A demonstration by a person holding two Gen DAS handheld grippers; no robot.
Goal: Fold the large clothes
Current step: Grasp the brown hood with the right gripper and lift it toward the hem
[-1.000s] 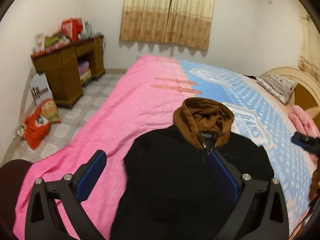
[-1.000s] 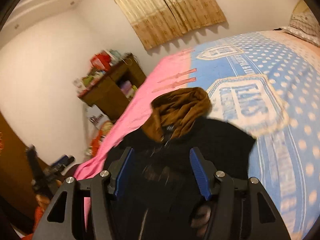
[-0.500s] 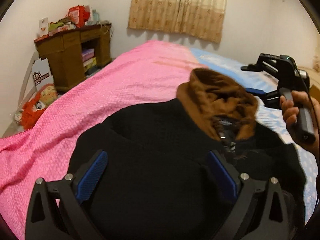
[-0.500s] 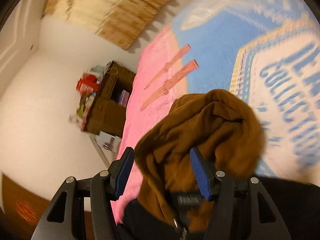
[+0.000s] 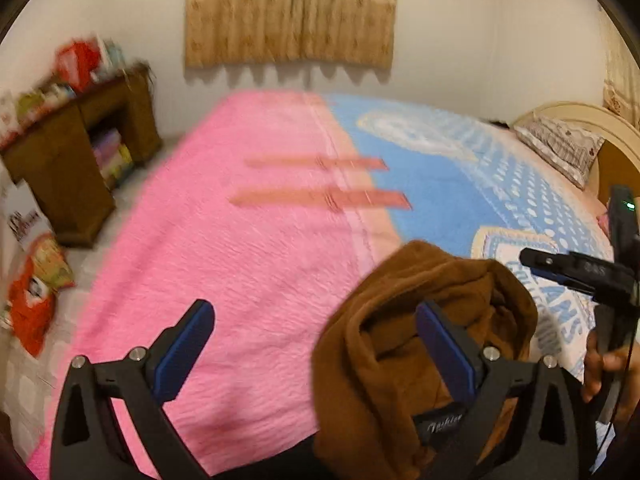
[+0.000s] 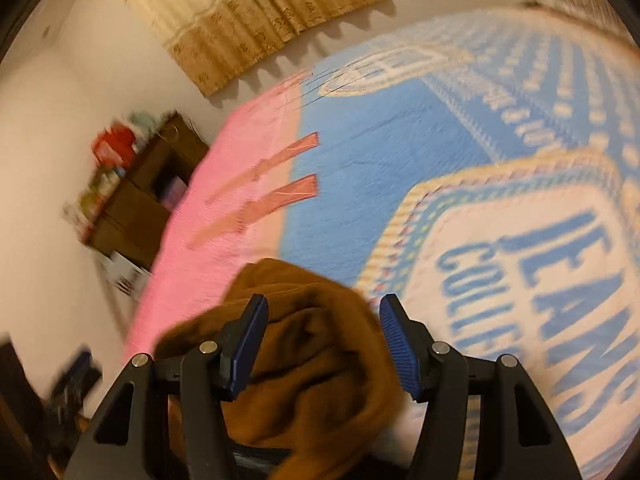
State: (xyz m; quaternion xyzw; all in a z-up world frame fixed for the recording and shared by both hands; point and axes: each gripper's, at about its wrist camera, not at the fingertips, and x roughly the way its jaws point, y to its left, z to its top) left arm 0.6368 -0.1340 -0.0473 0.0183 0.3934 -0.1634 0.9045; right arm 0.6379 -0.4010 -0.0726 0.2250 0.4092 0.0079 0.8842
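Both grippers are seen shifted forward along the garment since a second ago: then the black body of the hooded jacket filled the near part of both views; now only the brown hood is framed, the black part nearly out of sight at the bottom edge. The jacket lies on the bed cover, the hood across the seam where pink meets blue. The left gripper is held with its fingers wide apart, nothing between them; its right finger stands in front of the hood's left side, and contact cannot be told. The right gripper is likewise spread, with the hood's crown between the pads and no pinch visible. In the left view it is seen at the far right, beside the hood. Motion blur is noted across both views. It is judged that the hood is being approached from two sides, probably to be folded back onto the body before the larger folds; nothing is gripped yet.
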